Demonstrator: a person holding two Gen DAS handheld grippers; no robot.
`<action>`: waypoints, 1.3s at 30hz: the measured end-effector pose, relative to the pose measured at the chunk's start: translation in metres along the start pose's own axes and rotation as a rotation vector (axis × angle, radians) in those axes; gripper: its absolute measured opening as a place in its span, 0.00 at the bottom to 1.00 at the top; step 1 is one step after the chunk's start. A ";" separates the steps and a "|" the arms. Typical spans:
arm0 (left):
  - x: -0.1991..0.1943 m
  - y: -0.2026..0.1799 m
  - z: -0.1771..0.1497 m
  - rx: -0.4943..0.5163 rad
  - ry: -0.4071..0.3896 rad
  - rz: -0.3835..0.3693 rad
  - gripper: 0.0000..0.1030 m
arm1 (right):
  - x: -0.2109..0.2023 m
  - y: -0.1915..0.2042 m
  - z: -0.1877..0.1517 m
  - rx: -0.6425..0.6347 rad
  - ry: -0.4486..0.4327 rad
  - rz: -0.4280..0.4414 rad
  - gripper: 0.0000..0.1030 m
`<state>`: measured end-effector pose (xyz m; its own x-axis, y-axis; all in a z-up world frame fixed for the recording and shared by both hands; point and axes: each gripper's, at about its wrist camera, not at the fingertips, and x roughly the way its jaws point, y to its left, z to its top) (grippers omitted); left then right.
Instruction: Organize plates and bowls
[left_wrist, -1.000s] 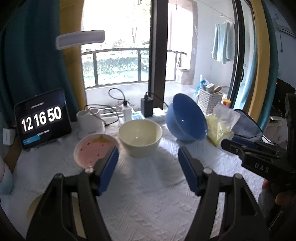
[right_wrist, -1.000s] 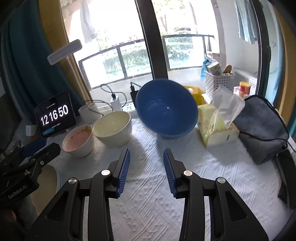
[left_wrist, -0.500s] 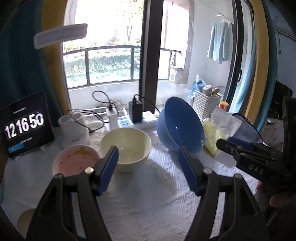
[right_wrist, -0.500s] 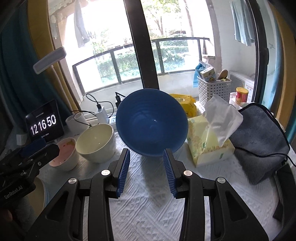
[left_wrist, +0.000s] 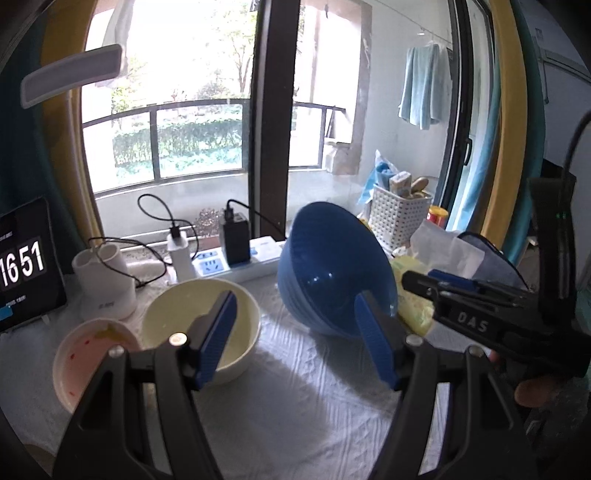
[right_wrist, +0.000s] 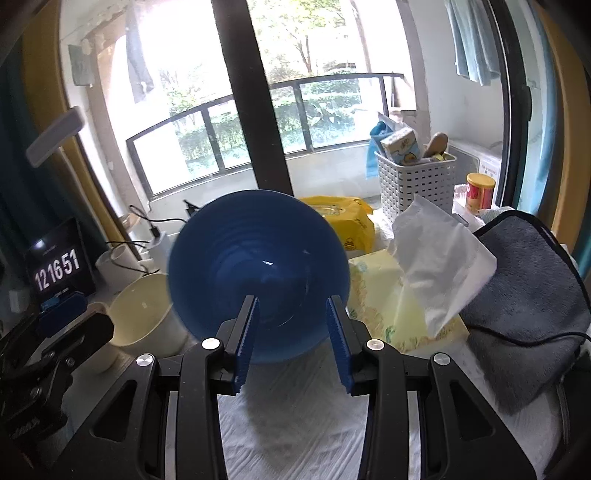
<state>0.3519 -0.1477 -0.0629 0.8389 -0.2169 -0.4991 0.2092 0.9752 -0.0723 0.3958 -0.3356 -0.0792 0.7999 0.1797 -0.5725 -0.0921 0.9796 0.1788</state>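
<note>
Both the left gripper and right gripper are released, empty, near the tilted blue bowl on a white cloth by the window.

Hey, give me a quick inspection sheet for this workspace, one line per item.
Surface: white textured cloth covers the table.
Job's things: blue bowl tilted on its side; cream bowl upright; pink-stained bowl upright beside it.
Clutter: tissue box, grey cloth, white basket, yellow packet, tablet clock.
Grippers: left gripper open, empty; right gripper open, empty, facing the blue bowl.
Cables: chargers in a power strip; a black cable over the grey cloth.
Surroundings: window, balcony railing, hanging laundry.
</note>
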 end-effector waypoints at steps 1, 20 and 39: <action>0.003 -0.002 0.001 0.002 0.001 0.004 0.66 | 0.005 -0.003 0.001 0.007 0.006 0.001 0.38; 0.057 -0.011 0.008 0.008 0.055 0.051 0.58 | 0.056 -0.028 -0.002 0.103 0.086 -0.001 0.38; 0.077 -0.015 -0.001 0.006 0.129 0.065 0.31 | 0.076 -0.026 -0.004 0.095 0.139 0.002 0.20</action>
<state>0.4135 -0.1787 -0.1012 0.7794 -0.1451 -0.6094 0.1595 0.9867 -0.0310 0.4572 -0.3473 -0.1305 0.7097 0.1989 -0.6759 -0.0317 0.9674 0.2514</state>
